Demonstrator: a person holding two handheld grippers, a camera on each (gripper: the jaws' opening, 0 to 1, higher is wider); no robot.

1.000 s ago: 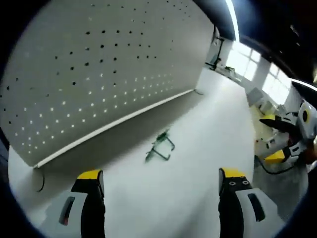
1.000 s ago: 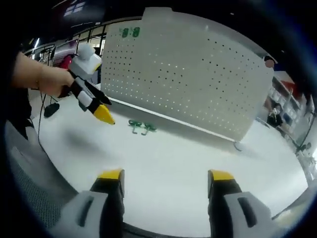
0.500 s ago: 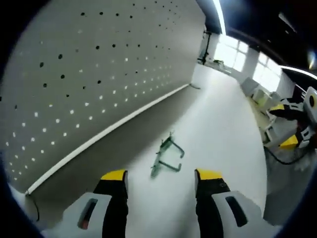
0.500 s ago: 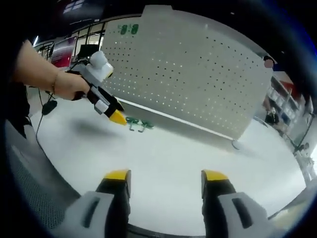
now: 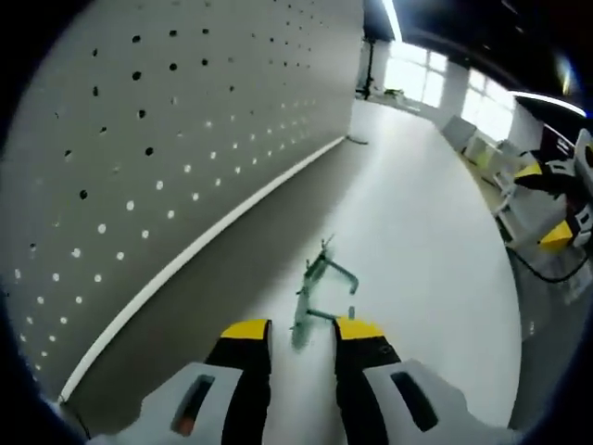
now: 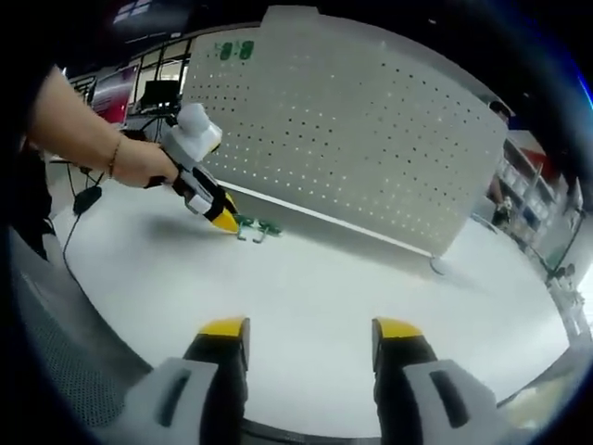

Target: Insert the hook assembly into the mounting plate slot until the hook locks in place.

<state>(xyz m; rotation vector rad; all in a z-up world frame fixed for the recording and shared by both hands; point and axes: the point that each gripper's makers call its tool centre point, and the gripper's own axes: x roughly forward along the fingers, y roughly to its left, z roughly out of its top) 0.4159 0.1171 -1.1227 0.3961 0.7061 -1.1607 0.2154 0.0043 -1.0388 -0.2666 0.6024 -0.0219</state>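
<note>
two narrowly parted left tool [image 5: 302,326] tips flank one thin green wire hook [image 5: 320,292] (ungripped) on smooth white table [image 5: 435,241].

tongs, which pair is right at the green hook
The left tongs: their yellow tips straddle the green hook on the table. The right tongs hang well back from it.

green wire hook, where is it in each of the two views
Left gripper view: the green wire hook lies low and centre on the white table, just ahead of the left hand-held gripper, its near end between the yellow tips.
Right gripper view: the hook sits left of centre, at the tip of the left hand-held gripper.
Shared landmark: the perforated white board standing beside the hook.
</note>
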